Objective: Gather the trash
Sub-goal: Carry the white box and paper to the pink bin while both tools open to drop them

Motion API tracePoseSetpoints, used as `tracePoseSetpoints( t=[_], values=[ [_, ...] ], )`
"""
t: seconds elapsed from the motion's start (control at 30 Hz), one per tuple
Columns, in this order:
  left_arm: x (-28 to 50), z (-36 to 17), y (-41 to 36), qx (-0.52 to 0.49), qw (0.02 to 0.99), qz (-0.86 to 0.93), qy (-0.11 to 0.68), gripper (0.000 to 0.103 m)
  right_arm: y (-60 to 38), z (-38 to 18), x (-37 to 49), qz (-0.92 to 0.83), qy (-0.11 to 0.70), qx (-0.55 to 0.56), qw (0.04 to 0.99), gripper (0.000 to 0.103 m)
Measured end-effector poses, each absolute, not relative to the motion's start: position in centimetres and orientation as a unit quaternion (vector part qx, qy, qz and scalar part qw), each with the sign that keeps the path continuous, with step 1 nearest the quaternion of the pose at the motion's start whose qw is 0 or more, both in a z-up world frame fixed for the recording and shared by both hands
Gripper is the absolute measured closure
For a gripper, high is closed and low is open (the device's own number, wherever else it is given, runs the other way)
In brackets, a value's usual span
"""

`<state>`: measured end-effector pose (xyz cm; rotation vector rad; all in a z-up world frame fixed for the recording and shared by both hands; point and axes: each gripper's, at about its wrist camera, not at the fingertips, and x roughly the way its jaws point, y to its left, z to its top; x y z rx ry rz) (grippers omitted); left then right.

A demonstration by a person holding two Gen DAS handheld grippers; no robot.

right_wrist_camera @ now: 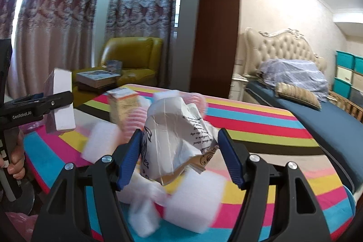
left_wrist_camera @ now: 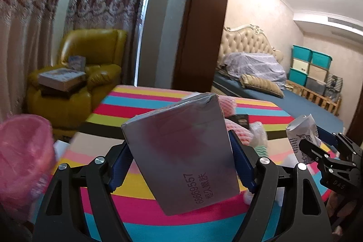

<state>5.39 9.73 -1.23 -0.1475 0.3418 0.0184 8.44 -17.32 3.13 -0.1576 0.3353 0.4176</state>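
My left gripper (left_wrist_camera: 179,146) is shut on a grey box (left_wrist_camera: 181,151) with printed digits, held above the striped table (left_wrist_camera: 140,194). It also shows in the right wrist view, where the box (right_wrist_camera: 62,101) sits in the left gripper (right_wrist_camera: 53,103) at the left. My right gripper (right_wrist_camera: 179,144) is shut on a crumpled printed paper (right_wrist_camera: 177,140) above the table (right_wrist_camera: 261,124). That paper (left_wrist_camera: 301,133) and the right gripper (left_wrist_camera: 317,151) show at the right of the left wrist view. A bin with a pink bag (left_wrist_camera: 22,162) stands at the left.
White foam pieces (right_wrist_camera: 195,201), pink foam netting (right_wrist_camera: 136,119) and a yellow carton (right_wrist_camera: 123,106) lie on the table. A small dark box (left_wrist_camera: 242,120) lies farther back. A yellow armchair (left_wrist_camera: 77,74) with books, a brown pillar (left_wrist_camera: 204,15) and a bed (left_wrist_camera: 272,92) stand behind.
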Motion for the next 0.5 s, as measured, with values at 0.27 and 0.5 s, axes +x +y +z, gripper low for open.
tracePoseSetpoints(
  t=[0.27, 0.5],
  values=[
    [1.5, 0.1, 15.3, -0.06, 0.982, 0.084, 0.157, 0.029, -10.4, 4.1, 8.0, 0.303, 0.162, -0.098, 0.934, 0.037],
    [-2.7, 0.7, 22.0, -0.057, 0.973, 0.164, 0.155, 0.029, -2.1, 4.5, 6.7, 0.396, 0.155, -0.124, 0.897, 0.037]
  ],
)
